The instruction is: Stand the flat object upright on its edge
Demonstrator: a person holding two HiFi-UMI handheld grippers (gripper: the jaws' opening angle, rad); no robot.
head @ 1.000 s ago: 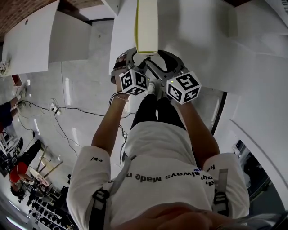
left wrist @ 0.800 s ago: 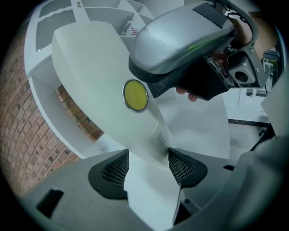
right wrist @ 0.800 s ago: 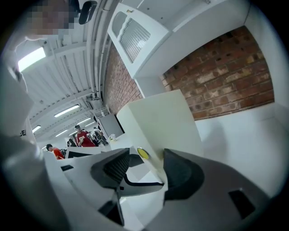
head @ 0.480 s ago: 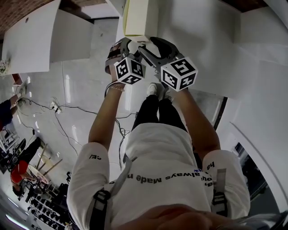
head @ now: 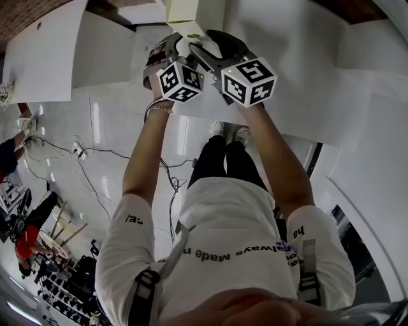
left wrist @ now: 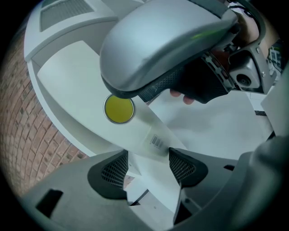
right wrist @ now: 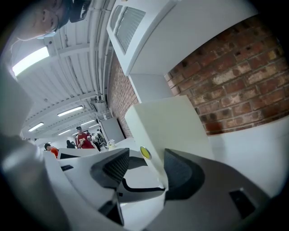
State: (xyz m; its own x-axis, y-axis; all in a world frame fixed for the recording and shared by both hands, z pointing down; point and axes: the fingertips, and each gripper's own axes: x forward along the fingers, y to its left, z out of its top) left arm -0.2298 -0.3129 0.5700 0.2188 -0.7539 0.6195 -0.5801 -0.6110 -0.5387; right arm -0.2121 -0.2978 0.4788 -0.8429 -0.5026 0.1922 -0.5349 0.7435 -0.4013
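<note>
overhead head view, close gripper views share box (head: 191,9).

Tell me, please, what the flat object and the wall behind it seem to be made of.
The flat object: probably coated card or thin board, matte cream; crisp straight edges, a printed barcode and a round yellow sticker suggest packaging. The wall: bare brick, rough reddish-brown, with pale mortar lines showing.

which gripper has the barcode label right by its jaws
The left gripper: a barcode label on the flat white box sits just ahead of its jaws. By the right gripper only a round yellow sticker shows.
</note>
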